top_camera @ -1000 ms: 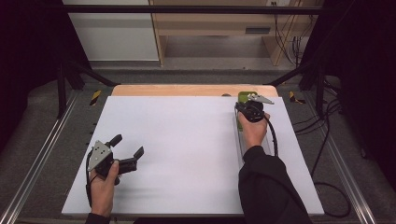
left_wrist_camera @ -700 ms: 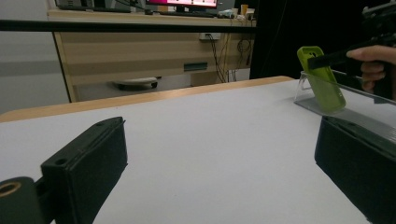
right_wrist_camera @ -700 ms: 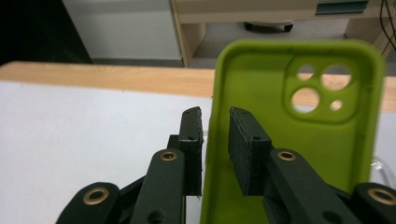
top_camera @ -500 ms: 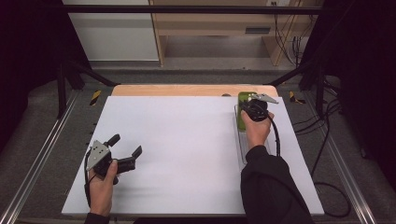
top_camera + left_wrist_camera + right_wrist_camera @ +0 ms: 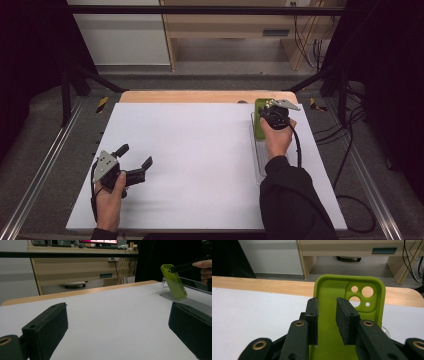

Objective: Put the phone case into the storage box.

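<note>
Around the work we see a white table top [image 5: 200,165] with a wooden strip [image 5: 190,96] along its far edge, dark cables [image 5: 350,150] on the floor to the right, and a wooden desk [image 5: 235,25] beyond; nothing lies between the two grippers on the white surface; the green phone case [image 5: 260,120] leans tilted on a clear stand [image 5: 259,160] near the far right of the table, its hollow inner side with the camera holes facing our right gripper [image 5: 327,322]; that gripper's own jaws cover the lower middle of the case in the right gripper view; our right hand [image 5: 276,140] reaches forward with the sleeve [image 5: 290,200] trailing back to the near edge, the gripper pointing at the case from just in front; its jaws stand a narrow gap apart with only the case's inner face seen behind that gap, and they grip nothing; they have just been opening a little; our left hand [image 5: 110,192] rests near the front left of the table, holding the left gripper [image 5: 135,162] low and level, jaws spread wide and empty, pointing across toward the case; against the earlier frames both hands sit almost where they were
</note>
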